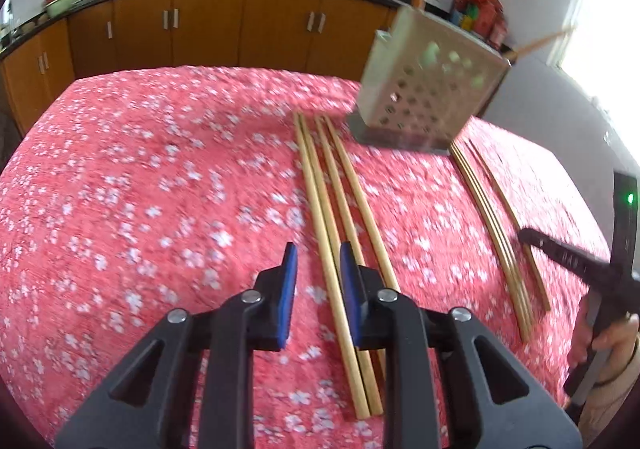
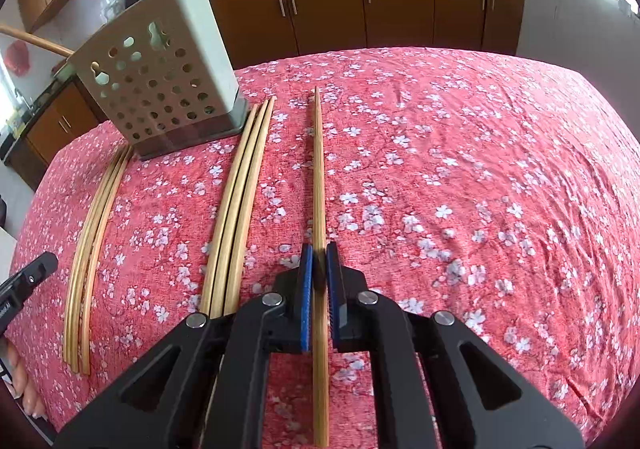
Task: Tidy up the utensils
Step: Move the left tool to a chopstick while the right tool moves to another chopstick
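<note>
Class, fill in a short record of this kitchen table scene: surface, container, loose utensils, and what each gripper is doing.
surface: red floral tablecloth
container: perforated grey metal utensil holder, upright
loose utensils: long wooden chopsticks in groups beside the holder
right gripper: shut on single wooden chopstick
left gripper: fingers astride a chopstick, not pressing

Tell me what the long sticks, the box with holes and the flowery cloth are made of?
The chopsticks look like bamboo or pale wood: tan, matte, with faint lengthwise grain. The holder with punched round holes seems to be plastic or painted metal; its dull cream-grey surface leaves that open. The tablecloth looks like woven fabric: it wrinkles softly and carries a printed white blossom pattern on red.
</note>
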A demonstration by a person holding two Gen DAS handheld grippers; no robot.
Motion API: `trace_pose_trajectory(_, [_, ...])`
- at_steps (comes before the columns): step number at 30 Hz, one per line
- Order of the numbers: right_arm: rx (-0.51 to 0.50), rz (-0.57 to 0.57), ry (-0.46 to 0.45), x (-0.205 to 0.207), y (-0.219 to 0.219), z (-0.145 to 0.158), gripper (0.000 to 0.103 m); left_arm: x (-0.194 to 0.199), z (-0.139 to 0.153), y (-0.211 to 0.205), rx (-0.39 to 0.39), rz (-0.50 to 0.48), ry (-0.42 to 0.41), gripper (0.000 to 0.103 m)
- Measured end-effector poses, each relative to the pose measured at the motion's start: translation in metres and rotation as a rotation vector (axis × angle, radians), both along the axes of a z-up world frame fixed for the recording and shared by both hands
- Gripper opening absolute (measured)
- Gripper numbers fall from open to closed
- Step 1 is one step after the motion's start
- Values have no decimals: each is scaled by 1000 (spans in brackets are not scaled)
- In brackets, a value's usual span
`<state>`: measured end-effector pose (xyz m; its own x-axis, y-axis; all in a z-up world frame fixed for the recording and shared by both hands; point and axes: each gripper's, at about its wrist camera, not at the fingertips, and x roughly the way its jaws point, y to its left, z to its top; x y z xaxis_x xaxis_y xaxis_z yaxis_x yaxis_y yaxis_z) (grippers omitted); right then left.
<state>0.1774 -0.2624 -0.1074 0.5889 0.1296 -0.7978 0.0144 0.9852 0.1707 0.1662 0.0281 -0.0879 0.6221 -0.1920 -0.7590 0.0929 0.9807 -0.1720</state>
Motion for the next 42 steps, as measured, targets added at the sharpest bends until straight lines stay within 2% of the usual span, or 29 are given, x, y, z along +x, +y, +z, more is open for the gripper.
trace_pose_trajectory(5, [-13,4,-8,-6,-5,2,8,3,-13,-10,47,-20,42,19])
trace_pose_trajectory(16, [-35,17,-12,-7,-2,3,8,7,-16,-15,145,-9,38,16])
trace_pose_trajectory(19, [-15,20,-12,-8,-2,3,8,12,-16,-9,148,25,38,8])
trace_pose_trajectory(27, [-69,-2,-38,-1,-9,3,8,33,-15,37,136,162,32,9])
trace_pose_trajectory(31, [-73,-36,-51,5,-20,2,8,34,-13,50,100,169,24,9])
trace_pose_trajectory(42, [-59,-37,-51,9,-24,6,9,29,-13,56,66,178,24,10])
